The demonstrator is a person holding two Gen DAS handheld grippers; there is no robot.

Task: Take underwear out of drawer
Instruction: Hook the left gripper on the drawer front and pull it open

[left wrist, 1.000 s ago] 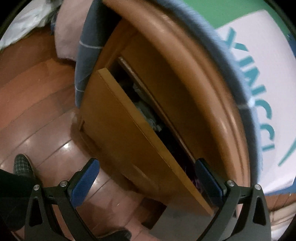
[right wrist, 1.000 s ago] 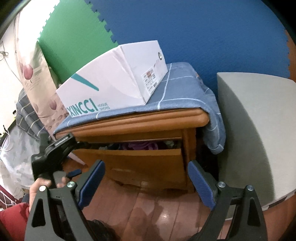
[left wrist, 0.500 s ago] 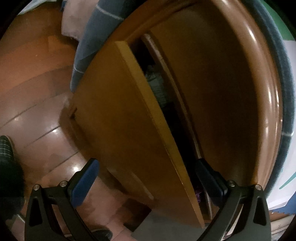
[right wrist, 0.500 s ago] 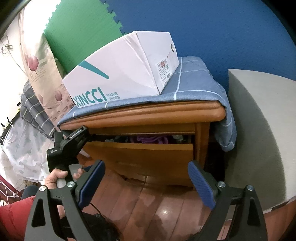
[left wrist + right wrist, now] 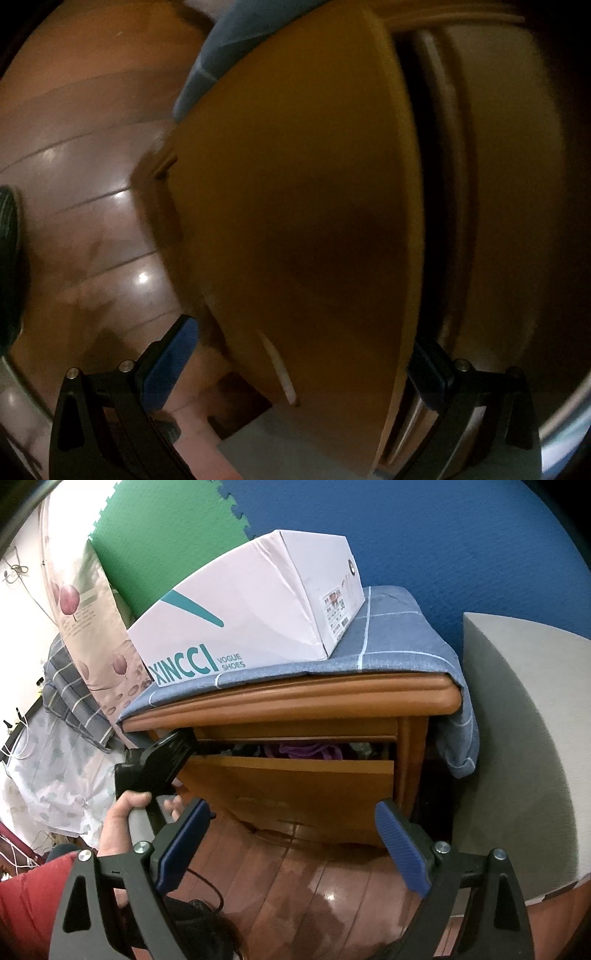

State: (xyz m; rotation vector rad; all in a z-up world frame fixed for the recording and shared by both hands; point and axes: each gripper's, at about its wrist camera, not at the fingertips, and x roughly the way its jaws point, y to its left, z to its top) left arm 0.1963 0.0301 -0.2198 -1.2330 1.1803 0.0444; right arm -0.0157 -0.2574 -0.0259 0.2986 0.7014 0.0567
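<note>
So the landmark here is a wooden nightstand (image 5: 295,705) on a glossy wood floor (image 5: 314,886), blue (image 5: 443,554) and green foam mats (image 5: 155,550) on the wall behind it. A blue checked cloth (image 5: 395,642) covers its top, with a white shoebox (image 5: 251,609) on that. The drawer (image 5: 295,786) below is pulled partway out; purple underwear (image 5: 306,749) peeks over its front. The left gripper (image 5: 303,365) straddles the drawer front, fingers apart. The right gripper (image 5: 291,845) hangs in front, fingers spread wide, holding nothing.
</note>
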